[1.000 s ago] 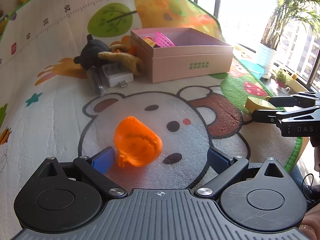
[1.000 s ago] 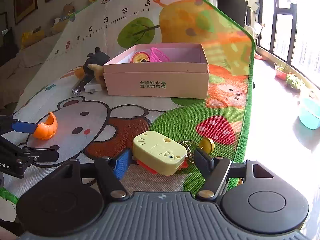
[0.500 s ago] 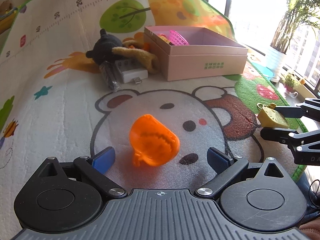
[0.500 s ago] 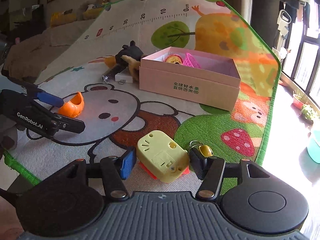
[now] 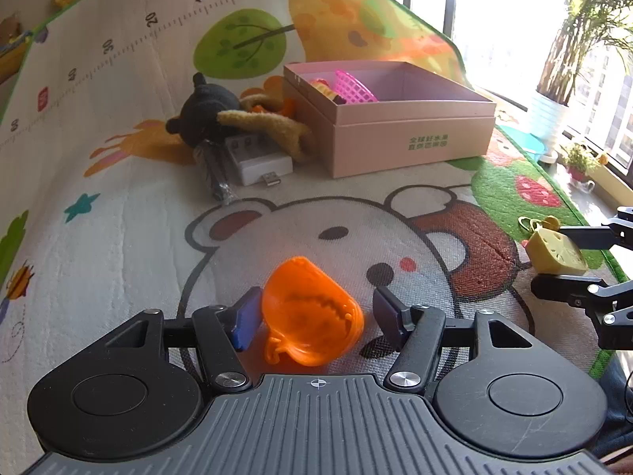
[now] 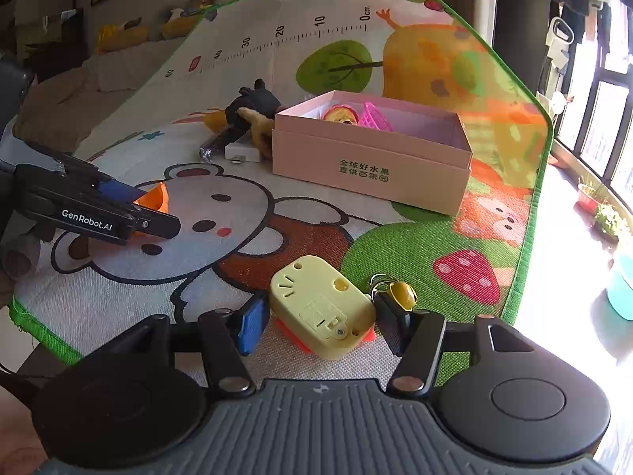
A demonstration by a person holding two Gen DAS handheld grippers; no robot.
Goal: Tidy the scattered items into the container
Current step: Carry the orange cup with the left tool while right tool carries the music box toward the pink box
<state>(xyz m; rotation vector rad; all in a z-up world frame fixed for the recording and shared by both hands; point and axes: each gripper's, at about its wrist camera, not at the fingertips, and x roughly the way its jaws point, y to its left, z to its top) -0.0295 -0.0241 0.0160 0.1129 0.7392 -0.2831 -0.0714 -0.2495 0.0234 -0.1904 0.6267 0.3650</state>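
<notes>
Closing on the orange toy (image 5: 310,312) on the play mat (image 5: 118,229): your left hand-held gripper (image 5: 316,312) has just been narrowing, left pad touching, right pad not yet. Ridged open shell, likely slippery. Your right hand-held gripper (image 6: 316,316) clamps the yellow toy (image 6: 322,310). Next: finish the squeeze, carry both to the pink box (image 5: 411,138).

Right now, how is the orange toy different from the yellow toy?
The orange toy is a hollow, see-through shell lying open; the yellow toy is a solid, boxy block with a key ring beside it. The orange toy sits between the left gripper's fingers, which have just been closing; the right gripper squeezes the yellow toy. Both are plastic, outside the pink box.
</notes>
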